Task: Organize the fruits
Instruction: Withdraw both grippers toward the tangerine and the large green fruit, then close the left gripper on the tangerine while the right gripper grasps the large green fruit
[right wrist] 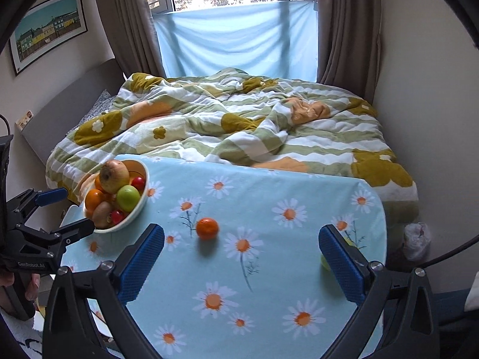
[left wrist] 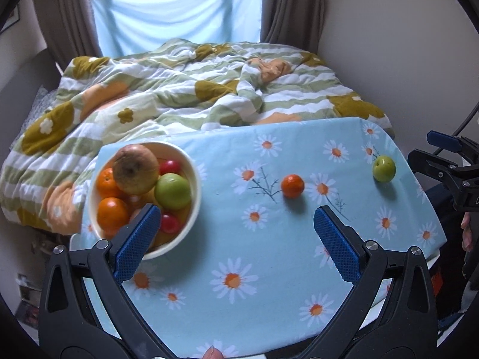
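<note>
The bowl [left wrist: 191, 176] at the bench's [left wrist: 299, 269] far left corner holds oranges, a green apple, red fruits and a brown apple on top. Right of the bowl, an orange [left wrist: 292, 185] lies on open cloth; a green fruit [left wrist: 384, 168] sits near the right edge. Both the left gripper [left wrist: 236, 230] and right gripper [right wrist: 241, 254] have fingers spread wide, empty.

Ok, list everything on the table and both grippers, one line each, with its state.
bowl: full of fruit, at the table's left edge.
orange: loose on the cloth, untouched.
green apple: loose near the right edge, untouched.
left gripper: open, empty.
right gripper: open, empty.
</note>
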`<state>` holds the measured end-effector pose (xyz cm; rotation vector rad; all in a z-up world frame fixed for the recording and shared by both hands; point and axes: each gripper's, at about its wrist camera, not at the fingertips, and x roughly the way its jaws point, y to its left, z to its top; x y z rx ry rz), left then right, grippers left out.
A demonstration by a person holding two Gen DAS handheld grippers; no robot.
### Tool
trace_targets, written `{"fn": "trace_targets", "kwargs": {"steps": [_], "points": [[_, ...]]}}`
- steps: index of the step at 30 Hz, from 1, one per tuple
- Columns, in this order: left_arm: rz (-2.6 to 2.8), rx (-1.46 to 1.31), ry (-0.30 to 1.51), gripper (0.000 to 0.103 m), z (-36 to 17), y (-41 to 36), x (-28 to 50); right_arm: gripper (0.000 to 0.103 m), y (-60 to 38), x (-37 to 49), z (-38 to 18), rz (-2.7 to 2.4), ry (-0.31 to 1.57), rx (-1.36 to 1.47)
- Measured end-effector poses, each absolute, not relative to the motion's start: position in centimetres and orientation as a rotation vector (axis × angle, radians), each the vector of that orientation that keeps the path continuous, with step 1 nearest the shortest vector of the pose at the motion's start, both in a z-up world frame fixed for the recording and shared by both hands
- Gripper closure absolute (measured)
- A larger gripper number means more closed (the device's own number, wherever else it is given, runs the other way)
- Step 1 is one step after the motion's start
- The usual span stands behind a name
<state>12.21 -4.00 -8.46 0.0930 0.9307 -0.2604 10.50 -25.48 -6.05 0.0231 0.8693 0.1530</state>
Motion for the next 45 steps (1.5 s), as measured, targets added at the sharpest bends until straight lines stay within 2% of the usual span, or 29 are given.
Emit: {"fn": "trace_targets", "kwargs": {"steps": [16, 20, 22, 25, 32, 36, 45], "points": [[-0.245, 0.161, 0.956, 0.0, -16.0, -14.1, 15.5, 0.0, -34.9, 12.4, -13.3, 0.109, 0.983, 0.007], [-0.236, 0.196, 0.992, 0.022, -18.4, -14.9, 17.1, 0.0, -35.7, 12.9, -14.6, 0.118, 0.975, -0.016], [-0.222, 0.211, 1.01, 0.028, -19.5, -15.1, 17.9, 0.0, -35.9, 13.3, -15.3, 0.123, 0.977, -0.035], [-0.217, 0.216, 1.015, 0.03, -20.4, -15.3, 18.5, 0.0, -36.3, 13.8, -16.0, 0.141, 0.974, -0.048], [-0.226, 0.241, 1.04, 0.059, -21.9, -16.0, 19.1, 0.003, -36.6, 14.7, -17.5, 0.16, 0.986, -0.072], [-0.221, 0.234, 1.039, 0.059, -22.0, -15.9, 18.9, 0.007, -36.7, 14.8, -18.1, 0.172, 0.999, -0.068], [-0.213, 0.227, 1.043, 0.059, -21.8, -15.6, 18.0, 0.028, -36.2, 15.4, -19.2, 0.194, 1.029, -0.064]]}}
